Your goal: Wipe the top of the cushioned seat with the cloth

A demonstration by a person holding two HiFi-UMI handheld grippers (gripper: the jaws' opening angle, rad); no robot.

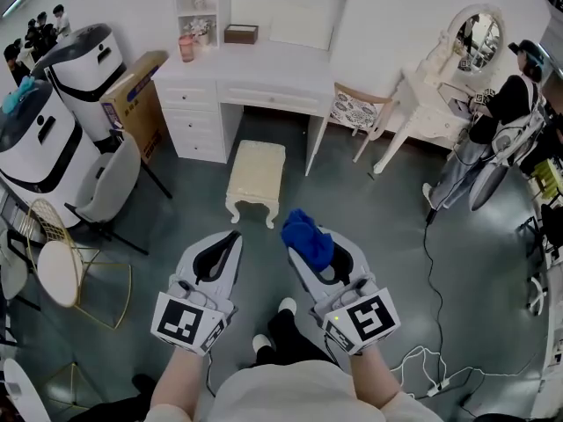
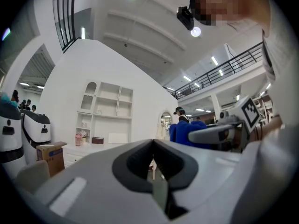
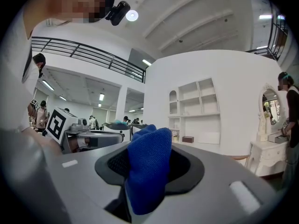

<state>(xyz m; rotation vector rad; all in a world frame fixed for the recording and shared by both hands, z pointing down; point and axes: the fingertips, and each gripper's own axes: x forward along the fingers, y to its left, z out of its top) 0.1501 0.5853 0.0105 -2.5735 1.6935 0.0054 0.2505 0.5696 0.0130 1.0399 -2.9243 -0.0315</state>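
Observation:
The cushioned seat (image 1: 257, 176) is a cream stool with carved legs, standing on the grey floor in front of the white desk (image 1: 255, 67). Both grippers are held level over the floor, short of the stool. My right gripper (image 1: 299, 236) is shut on a bunched blue cloth (image 1: 307, 235), which sticks out past its tips. In the right gripper view the cloth (image 3: 146, 168) fills the gap between the jaws. My left gripper (image 1: 230, 236) is to the left of it, its jaws meeting with nothing between them (image 2: 152, 147). The cloth (image 2: 186, 131) also shows in the left gripper view.
A wooden chair with a patterned cushion (image 1: 356, 109) stands right of the desk, then a vanity table with a mirror (image 1: 450, 84) and a person (image 1: 500, 121). At left are white machines (image 1: 62, 104), a cardboard box (image 1: 134, 95), a grey chair (image 1: 110, 183) and a gold wire stool (image 1: 57, 271). Cables (image 1: 431, 367) lie on the floor at right.

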